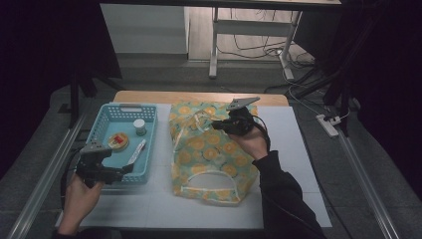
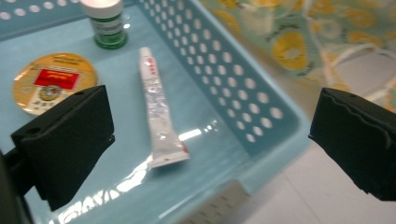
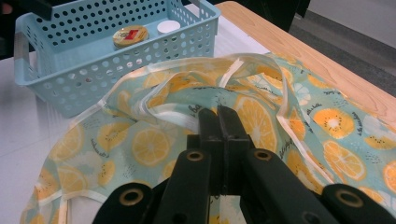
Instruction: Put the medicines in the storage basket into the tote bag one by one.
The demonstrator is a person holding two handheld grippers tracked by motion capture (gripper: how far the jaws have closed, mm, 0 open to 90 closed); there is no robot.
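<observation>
From the high view, the right gripper (image 1: 217, 125) sits in the upper middle of the frame, its jaws pinched tight on the top edge of the fruit-print bag (image 1: 211, 154), which lies flat on the white table (image 1: 298, 164). The left gripper (image 1: 128, 169) hovers at the lower left, over the near rim of the blue basket (image 1: 102, 119).

In the left gripper view, the jaws stand wide with nothing between them. The tube (image 2: 159, 112) lies in the centre of the frame on the basket floor, a round tin (image 2: 53, 81) at the upper left and a small green bottle (image 2: 108, 25) at the top. To pick the tube well, I'd judge the jaws should drop straight across its narrow width, clear of the perforated basket wall running down the right.

In the right gripper view, the closed jaws grip a fold of bag cloth at the centre. Lifting that edge higher would open the mouth; there is free table to the left, between bag and basket.
</observation>
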